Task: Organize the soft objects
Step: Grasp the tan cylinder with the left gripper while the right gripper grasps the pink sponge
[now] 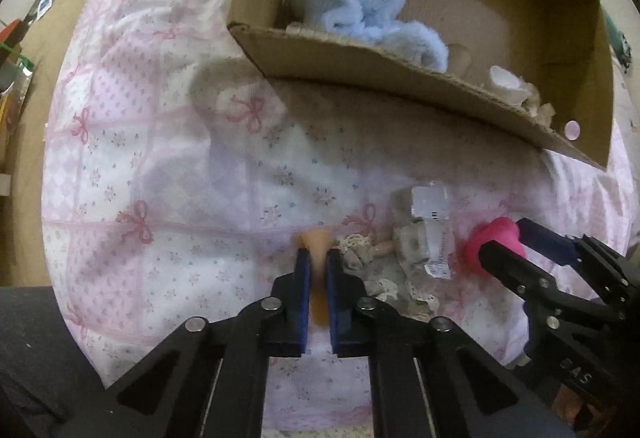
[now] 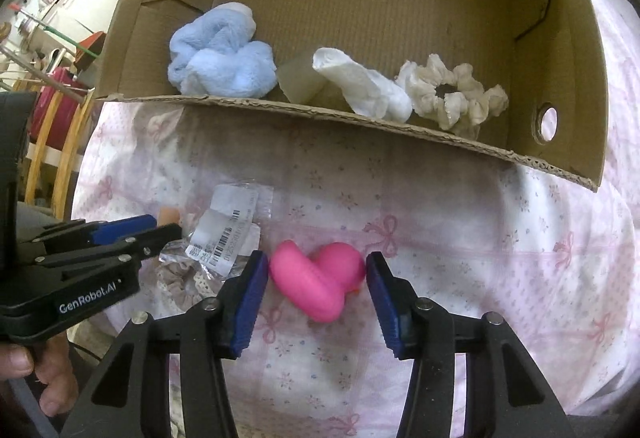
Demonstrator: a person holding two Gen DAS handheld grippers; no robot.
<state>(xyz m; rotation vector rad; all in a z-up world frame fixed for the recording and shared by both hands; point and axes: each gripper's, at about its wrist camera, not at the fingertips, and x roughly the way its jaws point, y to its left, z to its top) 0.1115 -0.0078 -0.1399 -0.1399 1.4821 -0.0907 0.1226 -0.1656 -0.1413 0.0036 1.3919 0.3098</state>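
Pink rubber duck (image 2: 316,280) lies on the bow-print sheet (image 2: 460,222) between my right gripper (image 2: 317,278)'s parted pads.
My left gripper (image 1: 318,270) is clamped on a peach soft piece (image 1: 318,244). Only my right view shows the white sock (image 2: 364,86) and scrunchie (image 2: 452,94) clearly, beside the blue towel (image 2: 222,56) in the cardboard box (image 2: 360,118).

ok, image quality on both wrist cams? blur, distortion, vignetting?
Left wrist view: soft overall, the peach item in the left claw smeared, the cardboard box rim bowed by the fisheye, black corners. Right wrist view: sharper, the barcode label is visible, the pink duck crisp, same barrel curve and dark vignette.
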